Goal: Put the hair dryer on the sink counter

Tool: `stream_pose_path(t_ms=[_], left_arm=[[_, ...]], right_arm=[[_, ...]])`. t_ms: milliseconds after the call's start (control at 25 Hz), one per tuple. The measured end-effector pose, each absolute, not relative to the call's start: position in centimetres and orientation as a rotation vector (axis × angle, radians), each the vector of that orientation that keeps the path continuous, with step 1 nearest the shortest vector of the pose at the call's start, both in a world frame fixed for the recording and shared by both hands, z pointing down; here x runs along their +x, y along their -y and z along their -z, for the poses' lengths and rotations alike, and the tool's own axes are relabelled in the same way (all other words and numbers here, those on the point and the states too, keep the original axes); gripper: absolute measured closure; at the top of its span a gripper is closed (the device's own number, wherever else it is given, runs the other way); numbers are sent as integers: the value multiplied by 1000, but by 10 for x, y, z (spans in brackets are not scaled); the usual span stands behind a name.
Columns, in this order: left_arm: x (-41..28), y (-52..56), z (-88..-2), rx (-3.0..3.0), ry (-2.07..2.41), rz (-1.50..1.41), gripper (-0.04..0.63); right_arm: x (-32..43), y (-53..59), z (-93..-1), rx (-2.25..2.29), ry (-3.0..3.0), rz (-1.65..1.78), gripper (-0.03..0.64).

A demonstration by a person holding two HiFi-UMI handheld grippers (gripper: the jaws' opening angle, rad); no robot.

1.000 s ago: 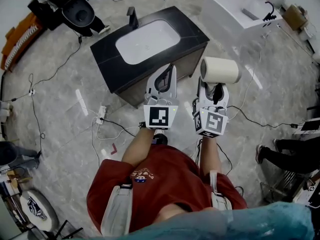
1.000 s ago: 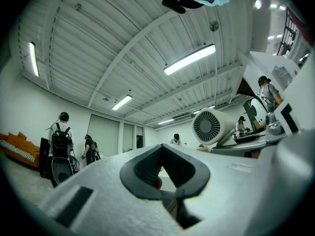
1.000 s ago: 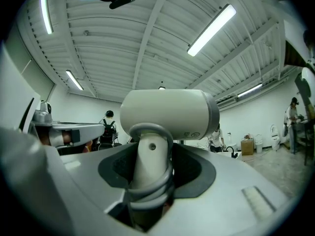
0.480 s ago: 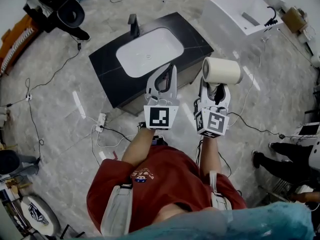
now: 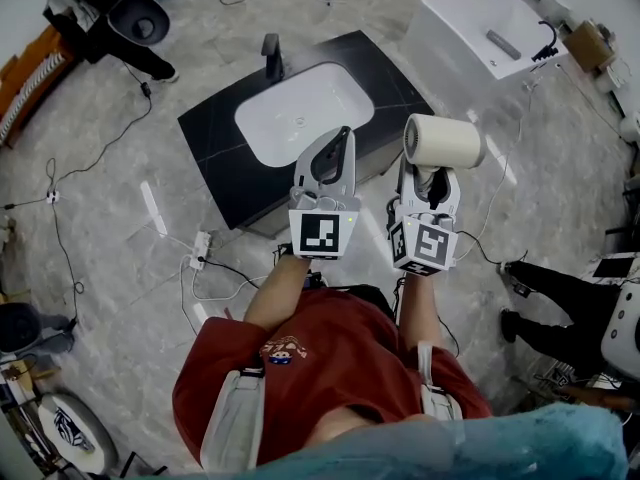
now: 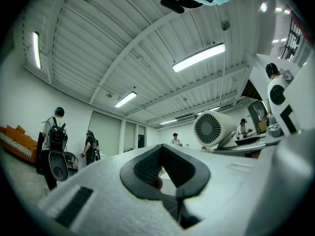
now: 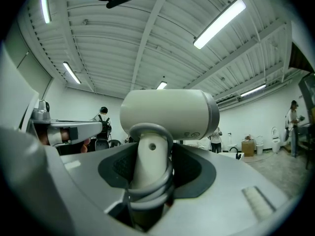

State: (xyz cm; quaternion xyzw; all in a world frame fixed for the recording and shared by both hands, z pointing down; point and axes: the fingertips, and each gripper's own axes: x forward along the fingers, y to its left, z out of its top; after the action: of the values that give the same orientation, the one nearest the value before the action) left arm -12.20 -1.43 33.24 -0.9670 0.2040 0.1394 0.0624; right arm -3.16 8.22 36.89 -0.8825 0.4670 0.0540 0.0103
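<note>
- Hair dryer (image 5: 443, 140): cream-coloured, held in the air to the right of the sink counter (image 5: 215, 138) in the head view, not resting on it. Its barrel lies crosswise above the jaws, and its round grilled end faces the left gripper.
- Right gripper (image 5: 430, 175): its jaws pinch the hair dryer's handle, which stands upright between the pads. A grey cord (image 7: 147, 188) is looped round the handle inside the grip.
- Left gripper (image 5: 342, 136): its jaws are pressed together at the tips with nothing between them. It hangs just beside the right gripper, at about the same height, with its tips over the counter's near edge in the head view.
- Sink counter: a black top with a white oval basin (image 5: 300, 108) and a dark faucet (image 5: 271, 53) at its far edge. It stands on the grey marbled floor (image 5: 130, 298) ahead of the person.
- A second, white sink unit (image 5: 480, 28) stands well apart at the upper right.
- Cables and a power strip (image 5: 200, 248) lie on the floor near the counter's left side.
</note>
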Motion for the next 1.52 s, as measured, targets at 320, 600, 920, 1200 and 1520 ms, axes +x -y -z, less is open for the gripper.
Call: stream_pose_path(t_ms=[320,600,920,1200,1520], left_arm=[[-101,22,-338,-2904,-642,-410,598],[-47,25,-343,-2889,-709,-411,598],[36,22,-329,-2855,-753,-418,598],[96,25,-332,-2850,-795,-379,598],[152,23,-330,-2829,-859,-364,598]], right_arm=[[-11,-68,-373,-2713,-1492,-168,422],[45,-61,-378,-2687,-1571,-183,422],[132,-59,-367,-2650,-1611,-178,422],[193,-53,-374,-2622,-1651,-132,422],[252,-49,-377,-2574,-1704,-101,422]])
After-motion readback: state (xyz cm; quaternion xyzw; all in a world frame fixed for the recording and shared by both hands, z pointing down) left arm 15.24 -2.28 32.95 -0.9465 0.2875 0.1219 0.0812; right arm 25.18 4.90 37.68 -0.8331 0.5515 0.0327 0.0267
